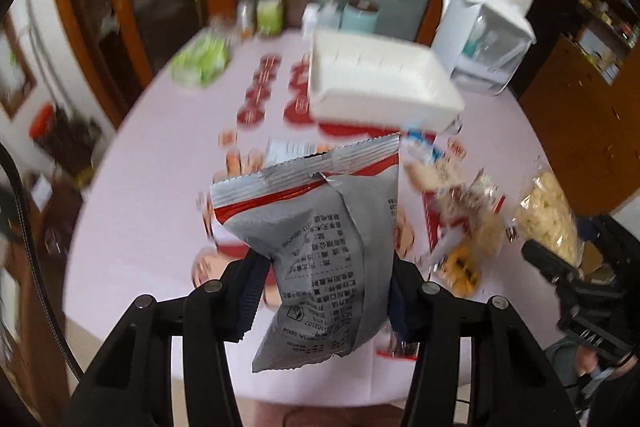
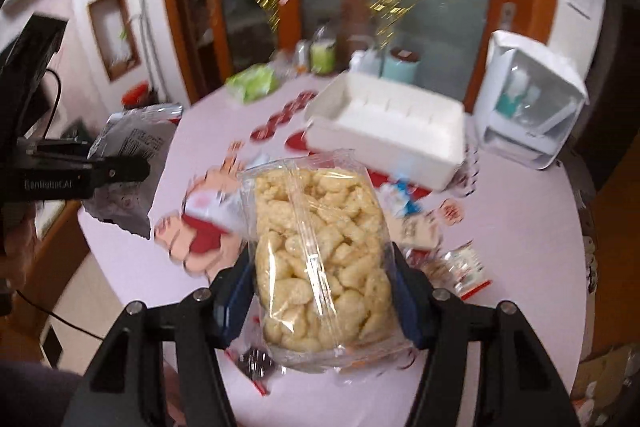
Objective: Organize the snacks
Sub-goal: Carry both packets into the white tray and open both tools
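Nearest the left wrist lens: left tool, pads clamped on the sides of a silver foil snack bag, printed back panel facing the lens, crimped top edge pointing away toward the far side of the tabletop. Gripped at mid-body, probably so the bag hangs free without tipping.

Nearest the right wrist lens: right tool, likewise closed on a clear bag of pale puffed snacks, seam running up the middle, pads squeezing the soft sides inward. Held clear above the pink, cartoon-printed tabletop, not resting on it.

Further off, toward the far right part of the tabletop: white rectangular tray with ribbed inner wall, seemingly bare inside, likely the destination for the snacks. Placed within reach of both tools, open side up, so bags could be lowered straight in.

Between the held bags and the tray: several loose small snack packets, scattered on the tabletop and not yet sorted. Also visible: green packet near the far edge, white appliance beside the tray, jars at the back, too blurred to name.

Judged stage: both bags lifted, carry toward the tray yet to come; puffed snacks fragile, so gentle pressure advisable.
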The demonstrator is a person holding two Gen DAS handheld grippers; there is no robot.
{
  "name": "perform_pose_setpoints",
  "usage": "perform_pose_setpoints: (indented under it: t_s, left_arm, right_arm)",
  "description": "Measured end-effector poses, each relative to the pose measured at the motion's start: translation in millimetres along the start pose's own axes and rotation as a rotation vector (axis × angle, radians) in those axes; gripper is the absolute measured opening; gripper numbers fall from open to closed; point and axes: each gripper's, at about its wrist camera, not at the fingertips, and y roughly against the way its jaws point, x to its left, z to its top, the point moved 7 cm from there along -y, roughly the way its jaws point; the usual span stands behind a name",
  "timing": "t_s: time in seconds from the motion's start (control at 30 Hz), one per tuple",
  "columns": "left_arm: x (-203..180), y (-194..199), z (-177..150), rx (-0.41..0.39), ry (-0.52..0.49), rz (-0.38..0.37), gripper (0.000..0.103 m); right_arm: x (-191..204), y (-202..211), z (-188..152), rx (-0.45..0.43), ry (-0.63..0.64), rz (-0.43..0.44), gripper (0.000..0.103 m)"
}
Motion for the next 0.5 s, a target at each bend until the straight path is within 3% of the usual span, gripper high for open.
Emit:
perform_pose_setpoints:
  t_s: [0.23, 0.33, 0.5]
  left_arm:
    - [-16, 15, 122, -0.108, -0.111, 0.004, 0.051]
    - [-21, 5, 176, -0.153, -0.150, 0.027, 0.051]
    - [-35, -36, 263, -0.194, -0.197, 0.044, 0.051]
  right_arm:
    - [-64, -5, 100, -0.072, -0.132, -0.092, 0.062]
    - [-98, -27, 146, -0.075, -0.214, -0.145, 0.062]
    - [-141, -81, 193, -0.059, -0.327, -0.192, 0.062]
